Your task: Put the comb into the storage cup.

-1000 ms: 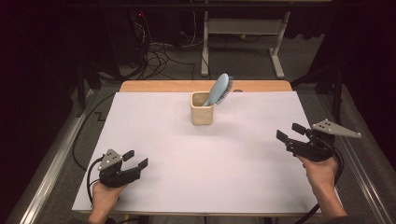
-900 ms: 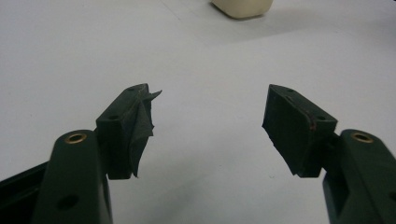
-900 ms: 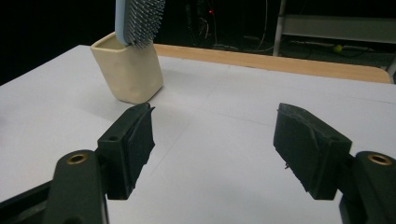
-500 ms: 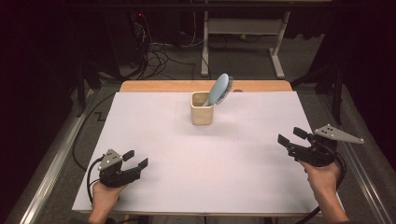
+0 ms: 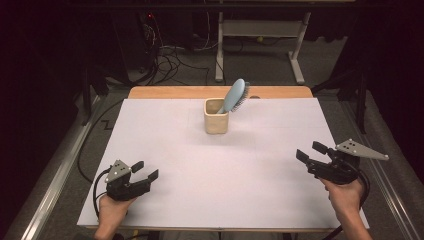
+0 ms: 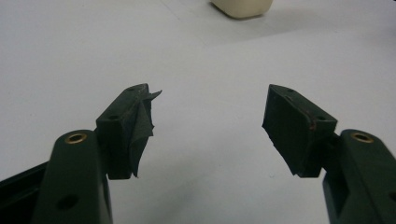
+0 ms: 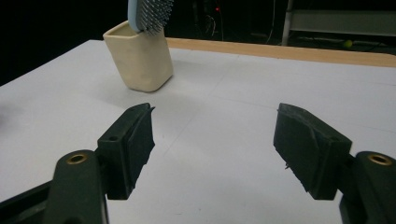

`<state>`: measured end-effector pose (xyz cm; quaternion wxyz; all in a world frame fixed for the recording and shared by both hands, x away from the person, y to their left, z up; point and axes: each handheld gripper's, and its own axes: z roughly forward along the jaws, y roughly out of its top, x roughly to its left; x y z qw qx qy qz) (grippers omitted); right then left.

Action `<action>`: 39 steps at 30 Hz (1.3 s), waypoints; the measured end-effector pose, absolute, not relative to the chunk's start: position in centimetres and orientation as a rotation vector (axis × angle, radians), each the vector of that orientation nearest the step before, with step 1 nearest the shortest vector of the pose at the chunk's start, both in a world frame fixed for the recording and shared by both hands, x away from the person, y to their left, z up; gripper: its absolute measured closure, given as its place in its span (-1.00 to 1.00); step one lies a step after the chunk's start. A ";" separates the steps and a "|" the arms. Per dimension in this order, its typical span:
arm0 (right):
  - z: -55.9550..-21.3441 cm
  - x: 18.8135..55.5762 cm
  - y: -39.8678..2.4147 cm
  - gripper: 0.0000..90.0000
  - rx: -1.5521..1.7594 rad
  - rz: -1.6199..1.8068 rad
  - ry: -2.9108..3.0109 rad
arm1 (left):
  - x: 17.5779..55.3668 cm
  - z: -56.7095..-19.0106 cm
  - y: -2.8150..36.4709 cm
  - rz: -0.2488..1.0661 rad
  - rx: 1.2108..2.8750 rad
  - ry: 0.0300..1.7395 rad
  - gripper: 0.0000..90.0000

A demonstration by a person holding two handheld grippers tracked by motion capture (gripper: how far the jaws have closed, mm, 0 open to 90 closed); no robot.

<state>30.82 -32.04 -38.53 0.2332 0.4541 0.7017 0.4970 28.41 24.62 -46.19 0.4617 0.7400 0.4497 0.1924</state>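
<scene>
A cream square cup (image 5: 216, 116) stands upright at the back middle of the white table (image 5: 210, 165). A light-blue hairbrush (image 5: 235, 95) leans out of it to the right, bristles facing right. The cup (image 7: 139, 58) and the brush head (image 7: 148, 14) also appear far left in the right gripper view, and the cup's base (image 6: 242, 7) at the top of the left gripper view. My left gripper (image 5: 145, 170) rests near the front left corner, open and empty. My right gripper (image 5: 311, 151) hovers near the right edge, open, with nothing between its pads (image 7: 135, 140).
A wooden strip (image 5: 190, 92) runs along the table's back edge. Behind it are tangled cables (image 5: 170, 55) and a white metal frame (image 5: 260, 30) on the dark floor. Metal rails (image 5: 50, 185) flank the table's sides.
My right gripper has drifted slightly down and toward the front edge. The left gripper, cup and brush stay where they were.
</scene>
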 end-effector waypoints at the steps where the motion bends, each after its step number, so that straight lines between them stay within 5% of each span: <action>1: -38.6 30.8 -32.0 -0.35 1.249 1.366 1.927 | 28.4 -46.2 24.6 0.474 1.820 1.106 -0.26; 39: -40.4 28.4 -31.8 -0.36 1.245 1.368 1.945 | 28.4 -46.2 24.6 0.472 1.820 1.106 -0.26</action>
